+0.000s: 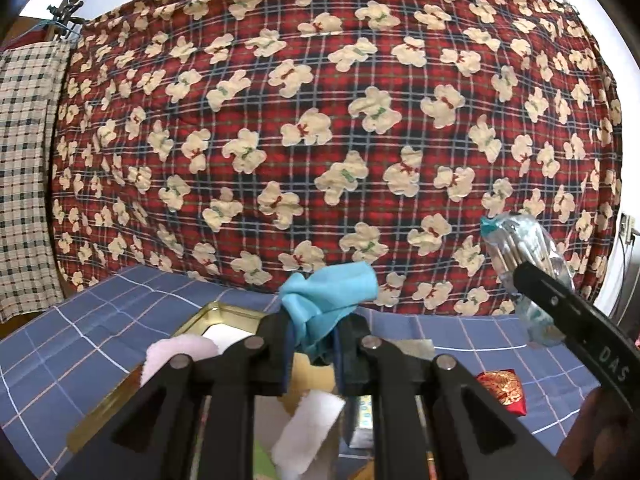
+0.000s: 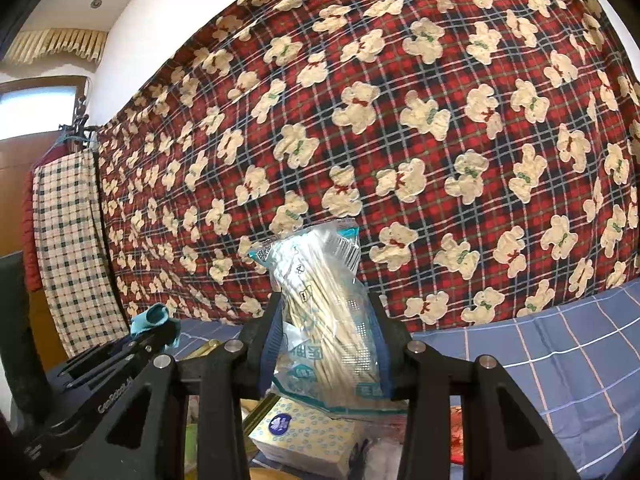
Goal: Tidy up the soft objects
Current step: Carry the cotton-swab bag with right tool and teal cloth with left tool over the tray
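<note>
My left gripper [image 1: 312, 340] is shut on a crumpled teal cloth [image 1: 328, 296] and holds it above a gold-rimmed tin box [image 1: 216, 310]. The cloth also shows in the right wrist view [image 2: 154, 318]. My right gripper [image 2: 324, 344] is shut on a clear plastic bag of cotton swabs [image 2: 320, 280], raised above the table. That bag shows at the right of the left wrist view [image 1: 524, 256]. A pink soft pad [image 1: 172, 356] and a white soft piece [image 1: 308, 428] lie in or over the tin.
A blue checked cloth [image 1: 80, 340] covers the table. A red embroidered pouch [image 1: 502, 392] lies at the right. A small tissue pack [image 2: 304, 436] sits under the right gripper. A red plaid bear-print blanket [image 1: 340, 120] hangs behind; a checked towel [image 1: 24, 160] hangs left.
</note>
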Available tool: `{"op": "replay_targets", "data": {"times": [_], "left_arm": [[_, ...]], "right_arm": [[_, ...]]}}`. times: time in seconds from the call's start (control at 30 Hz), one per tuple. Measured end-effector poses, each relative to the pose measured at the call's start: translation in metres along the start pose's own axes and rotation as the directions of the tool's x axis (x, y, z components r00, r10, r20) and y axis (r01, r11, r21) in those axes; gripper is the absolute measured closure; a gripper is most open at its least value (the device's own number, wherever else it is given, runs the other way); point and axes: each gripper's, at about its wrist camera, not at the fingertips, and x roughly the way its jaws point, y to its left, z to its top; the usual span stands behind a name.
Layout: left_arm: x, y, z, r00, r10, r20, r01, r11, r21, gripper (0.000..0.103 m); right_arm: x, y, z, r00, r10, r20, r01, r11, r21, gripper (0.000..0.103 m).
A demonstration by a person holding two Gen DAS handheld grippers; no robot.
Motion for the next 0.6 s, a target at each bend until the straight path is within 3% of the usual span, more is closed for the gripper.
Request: {"op": "replay_targets", "data": {"times": [0.6], "left_arm": [[-0.004,0.024,0.000,0.997,0.081,0.013,-0.081,0.997,-0.021,0.090]], "right_arm": [[0.011,0.044,-0.012,0.997,0.069,-0.039,-0.071,0.996,-0.061,0.061]]}}
